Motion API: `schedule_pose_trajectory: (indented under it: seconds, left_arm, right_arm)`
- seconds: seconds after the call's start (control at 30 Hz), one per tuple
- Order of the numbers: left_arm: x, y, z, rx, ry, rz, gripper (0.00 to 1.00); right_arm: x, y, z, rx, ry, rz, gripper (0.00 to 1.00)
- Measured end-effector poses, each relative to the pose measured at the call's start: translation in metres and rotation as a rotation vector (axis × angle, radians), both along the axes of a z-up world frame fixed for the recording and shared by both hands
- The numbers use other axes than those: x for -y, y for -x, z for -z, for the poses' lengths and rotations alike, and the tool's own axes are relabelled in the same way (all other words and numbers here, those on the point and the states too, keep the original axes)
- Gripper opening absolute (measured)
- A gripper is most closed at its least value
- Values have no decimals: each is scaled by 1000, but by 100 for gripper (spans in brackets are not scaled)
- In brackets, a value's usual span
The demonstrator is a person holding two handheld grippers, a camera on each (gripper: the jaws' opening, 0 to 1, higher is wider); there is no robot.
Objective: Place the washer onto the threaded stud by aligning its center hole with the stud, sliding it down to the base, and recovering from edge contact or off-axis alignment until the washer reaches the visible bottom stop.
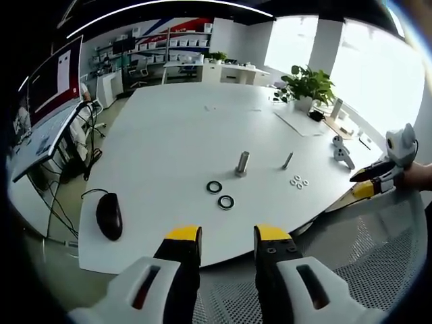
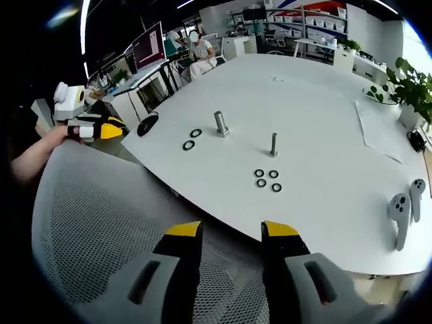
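On the white table (image 1: 169, 135) stand a thick metal stud (image 1: 241, 164) and a thinner threaded stud (image 1: 287, 160). Two dark ring washers (image 1: 220, 194) lie just in front of the thick stud, and three small washers (image 1: 299, 181) lie by the thin one. My left gripper (image 1: 227, 235) is open and held back from the table's near edge, nothing between its jaws. In the right gripper view the thick stud (image 2: 220, 123), thin stud (image 2: 273, 144), small washers (image 2: 267, 179) and dark rings (image 2: 192, 139) lie ahead; my right gripper (image 2: 231, 231) is open and empty above a mesh chair back.
A black mouse (image 1: 109, 215) lies near the table's left edge. Two white controllers (image 2: 403, 211) rest at the right, a potted plant (image 1: 307, 85) and papers farther back. A grey mesh chair back (image 2: 101, 223) sits under both grippers. Monitors and a seated person (image 2: 197, 54) are beyond.
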State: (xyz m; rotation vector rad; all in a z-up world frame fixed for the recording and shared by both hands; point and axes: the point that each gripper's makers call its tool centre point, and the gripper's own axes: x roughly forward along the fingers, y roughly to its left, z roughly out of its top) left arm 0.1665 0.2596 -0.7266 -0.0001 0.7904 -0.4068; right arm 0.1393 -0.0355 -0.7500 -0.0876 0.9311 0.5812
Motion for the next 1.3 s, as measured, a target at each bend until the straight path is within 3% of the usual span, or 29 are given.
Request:
schedule_pose_trajectory:
  seconds: [0.77, 1.3]
  left_arm:
    - [0, 2, -2, -2, -8, 2, 29]
    - [0, 2, -2, -2, -5, -3, 29]
  right_arm:
    - [6, -5, -4, 27, -3, 44, 40]
    - [4, -4, -2, 20, -4, 23, 39]
